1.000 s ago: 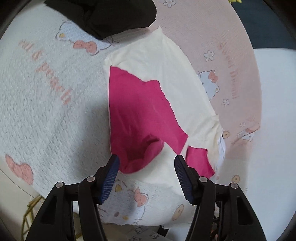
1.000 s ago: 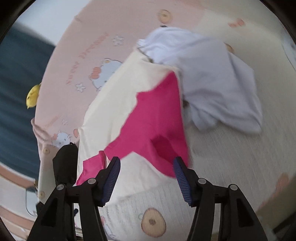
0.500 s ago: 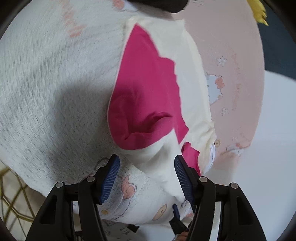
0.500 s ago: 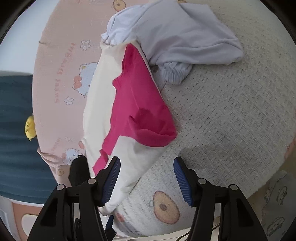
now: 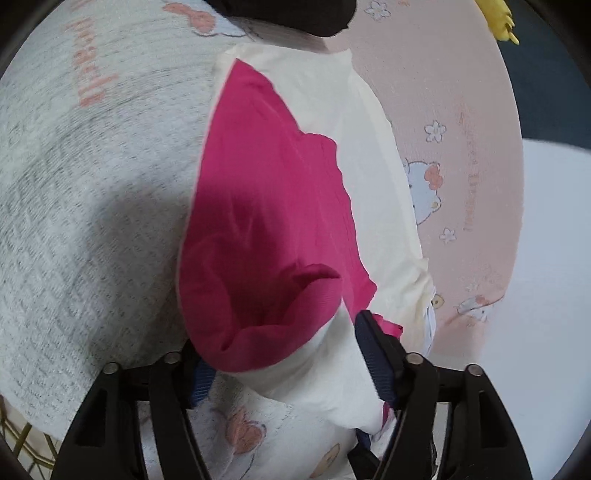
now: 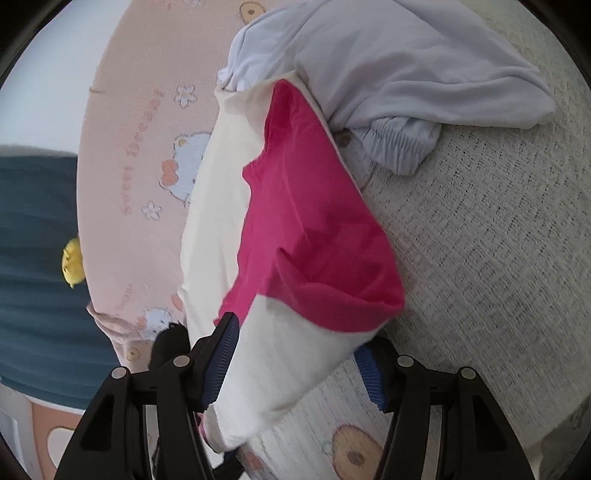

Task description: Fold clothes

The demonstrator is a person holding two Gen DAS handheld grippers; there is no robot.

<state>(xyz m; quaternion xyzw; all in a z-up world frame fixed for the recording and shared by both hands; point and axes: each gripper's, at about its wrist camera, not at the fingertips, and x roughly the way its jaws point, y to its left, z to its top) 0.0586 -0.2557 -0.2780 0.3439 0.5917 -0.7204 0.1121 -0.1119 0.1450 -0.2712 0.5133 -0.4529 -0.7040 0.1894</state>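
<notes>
A cream and magenta garment lies on the bed, folded lengthwise. It also shows in the right wrist view. My left gripper is open, its jaws on either side of the garment's near end, where cream cloth and a magenta fold lie between the fingers. My right gripper is open too, its jaws astride the opposite cream end of the same garment. The cloth hides part of each gripper's inner pads.
A white-lilac garment lies bunched beyond the magenta one. A black garment lies at the far end in the left view. The bed has a white knit cover and a pink printed sheet. A yellow toy sits off the bed.
Both grippers have moved in toward the garment from opposite ends. Its ends now lie between the open jaws, where earlier they lay ahead of the fingertips.
</notes>
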